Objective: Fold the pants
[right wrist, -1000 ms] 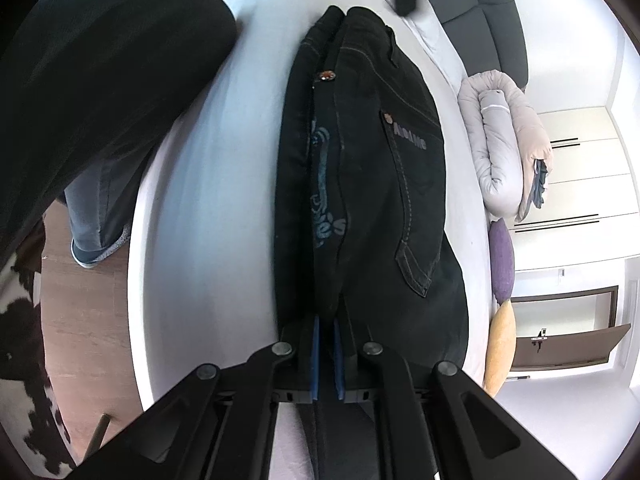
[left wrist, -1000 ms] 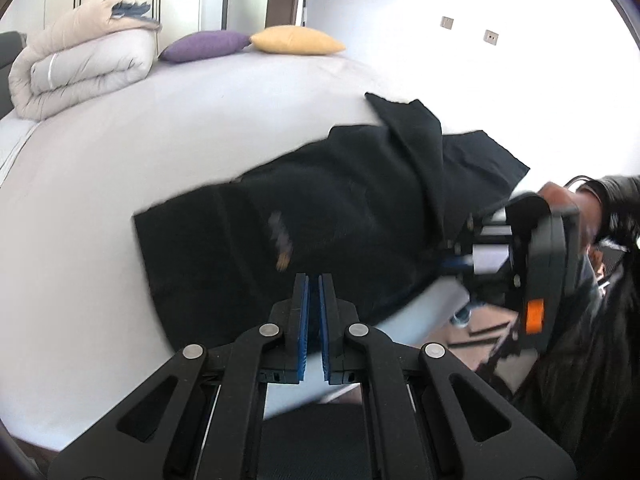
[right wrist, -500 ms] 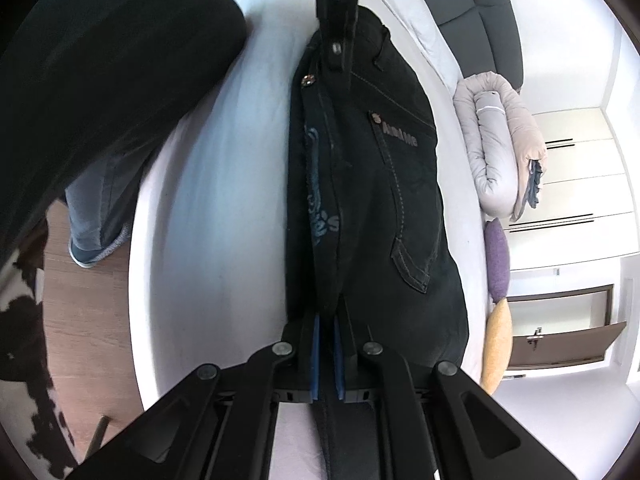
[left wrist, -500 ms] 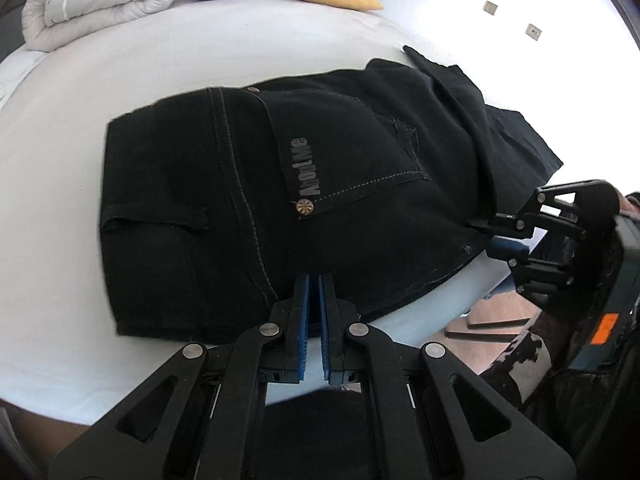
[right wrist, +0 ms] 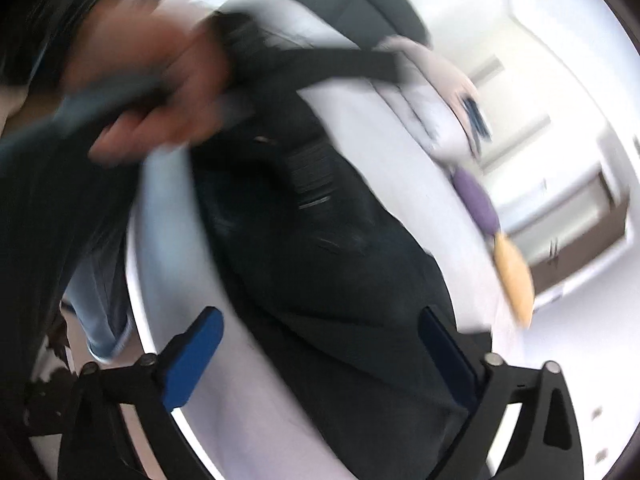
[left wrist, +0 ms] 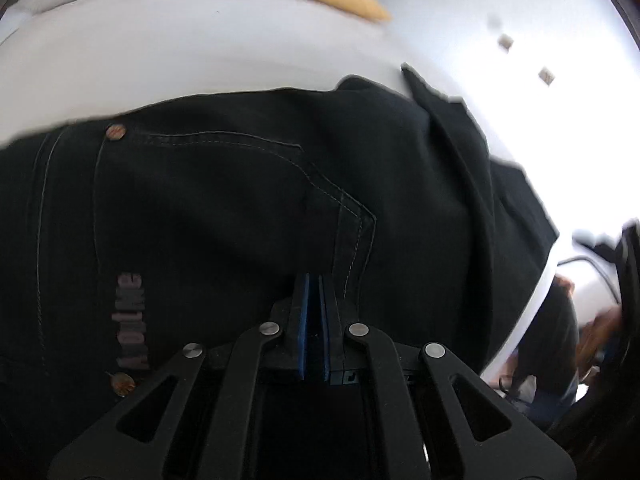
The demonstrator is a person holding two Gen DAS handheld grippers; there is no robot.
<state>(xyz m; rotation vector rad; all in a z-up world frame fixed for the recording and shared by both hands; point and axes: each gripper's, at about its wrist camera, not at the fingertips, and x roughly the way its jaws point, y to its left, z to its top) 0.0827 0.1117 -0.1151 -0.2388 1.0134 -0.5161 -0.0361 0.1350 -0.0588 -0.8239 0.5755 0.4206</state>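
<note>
While the black pants (left wrist: 240, 208) lay flat on the white bed (left wrist: 200, 40), doubled leg over leg with a back pocket facing up, my left gripper (left wrist: 314, 312) hovered low over the seat with its pads nearly together; whether they pinched denim I could not tell. My right gripper (right wrist: 320, 360) hung wide open and empty above the legs. I judged the lengthwise fold done and the crosswise folds yet to make.
</note>
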